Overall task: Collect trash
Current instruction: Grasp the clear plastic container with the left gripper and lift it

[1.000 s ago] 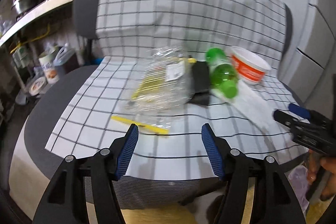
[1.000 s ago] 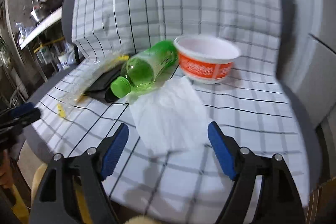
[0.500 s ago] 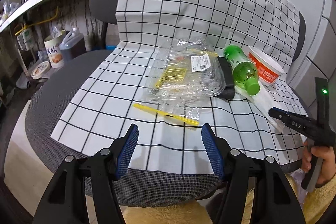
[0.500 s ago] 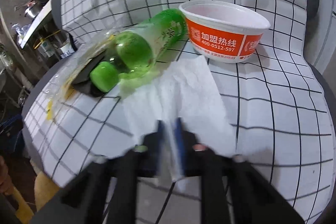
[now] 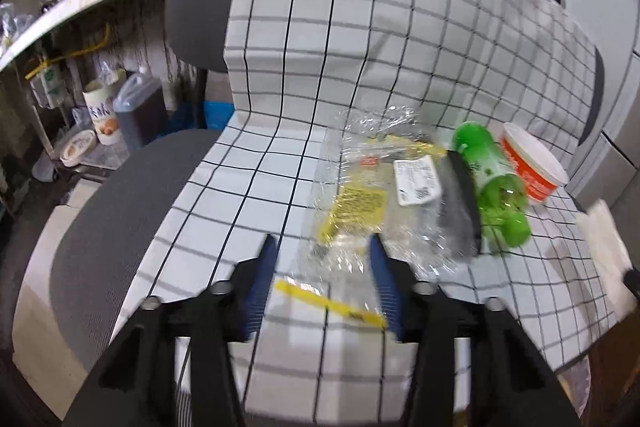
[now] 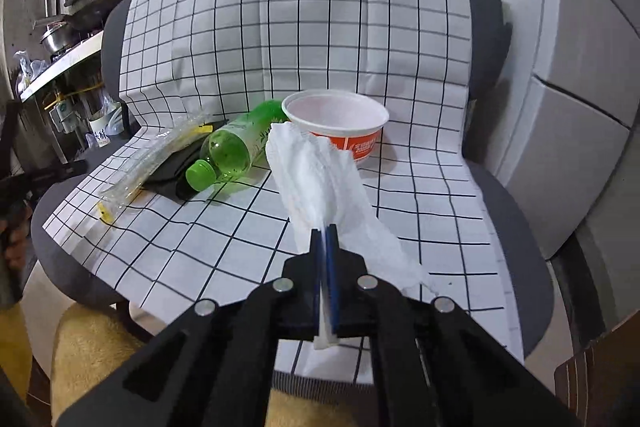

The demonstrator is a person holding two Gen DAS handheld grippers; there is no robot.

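White tissue (image 6: 320, 183) pinched lengthwise in right gripper (image 6: 325, 231) jaws, pointing ahead; left gripper (image 5: 322, 251) jaws half-spread, just narrowing around clear wrapper (image 5: 376, 195).

Even indoor light; left wrist view motion-blurred; fisheye bends both views' edges.

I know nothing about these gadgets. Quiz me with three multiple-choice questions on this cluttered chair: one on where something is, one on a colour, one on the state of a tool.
1. Where does the green bottle lie?
A. between the black tray and the paper bowl
B. inside the bowl
C. on the floor

2. What colour is the bottle's cap?
A. red
B. green
C. white

3. What is the right tool doing?
A. standing wide open
B. gripping the bottle
C. shut on the white tissue

Answers: 1 A, it lies on the checked cloth with one on each side; 2 B, the cap matches the bottle; 3 C, the tissue hangs pinched between its blue pads.
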